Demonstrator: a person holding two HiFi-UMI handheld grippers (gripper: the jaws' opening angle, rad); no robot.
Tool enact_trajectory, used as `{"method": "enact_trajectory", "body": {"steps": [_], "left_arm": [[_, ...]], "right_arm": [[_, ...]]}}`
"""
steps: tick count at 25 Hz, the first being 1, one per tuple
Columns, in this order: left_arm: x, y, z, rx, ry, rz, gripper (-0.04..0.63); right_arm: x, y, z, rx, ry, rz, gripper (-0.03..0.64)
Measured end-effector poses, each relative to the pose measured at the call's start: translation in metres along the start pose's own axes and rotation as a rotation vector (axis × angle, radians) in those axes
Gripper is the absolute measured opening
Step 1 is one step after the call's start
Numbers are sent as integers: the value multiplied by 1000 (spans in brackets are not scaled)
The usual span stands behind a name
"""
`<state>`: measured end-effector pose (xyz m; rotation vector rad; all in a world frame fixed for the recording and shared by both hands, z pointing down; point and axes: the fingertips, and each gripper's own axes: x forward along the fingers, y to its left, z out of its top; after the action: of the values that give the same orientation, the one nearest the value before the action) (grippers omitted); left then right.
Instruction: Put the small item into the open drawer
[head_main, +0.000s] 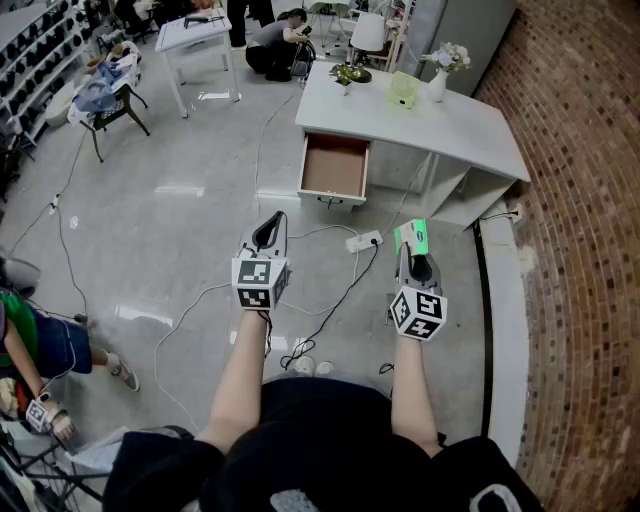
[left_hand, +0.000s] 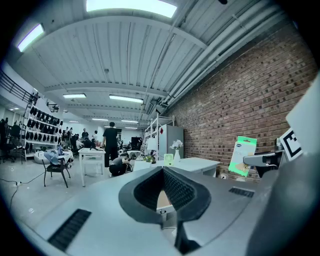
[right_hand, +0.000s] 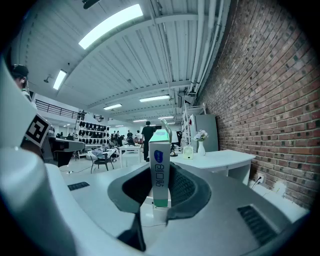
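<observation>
Carrying the small flat green-and-white cardboard box (right_hand: 159, 170) is the work of the right gripper (right_hand: 159, 192). Its jaws are closed on the lower part of the box, which stands upright and mostly above the pads. The task's thing is therefore in the air over the grey floor, well apart from the open wooden-bottomed drawer (head_main: 335, 168) of the white desk (head_main: 470, 130). In the head view the drawer lies at about 11 o'clock from this gripper. The main danger is probably the grip itself: so little of the tall box is between the pads that a bump on the drawer front or a quick swing could tilt it or let it slide out. A second danger is the black cables (head_main: 330, 300) and the white power strip (head_main: 363, 241), which lie on the floor at 12 o'clock between the person and the desk, so a foot could catch there during the approach. Both bare forearms are stretched forward, side by side, with the grippers almost level and only a little nose-down. The left gripper (left_hand: 164, 187) appears closed at its tips and has nothing between them.
</observation>
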<state>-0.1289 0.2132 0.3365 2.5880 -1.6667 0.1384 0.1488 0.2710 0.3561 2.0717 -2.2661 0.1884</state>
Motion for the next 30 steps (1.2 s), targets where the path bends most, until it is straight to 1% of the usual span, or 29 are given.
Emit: {"method": "enact_trajectory", "body": {"steps": [13,20,25,30], "left_arm": [[13,9,0,-6,3,2,21],[22,16,-4,-1,3,-21,21],[35,20,-4,16,-1,-45,21],[48,22,-6,10,2,-59,21]], "right_arm": [[14,0,5,10,-10,3,78],[17,0,9,49,-51,-34,82],[21,4,9,43,-66,-50,84],[27,1,11,40,-72,-65,84]]}}
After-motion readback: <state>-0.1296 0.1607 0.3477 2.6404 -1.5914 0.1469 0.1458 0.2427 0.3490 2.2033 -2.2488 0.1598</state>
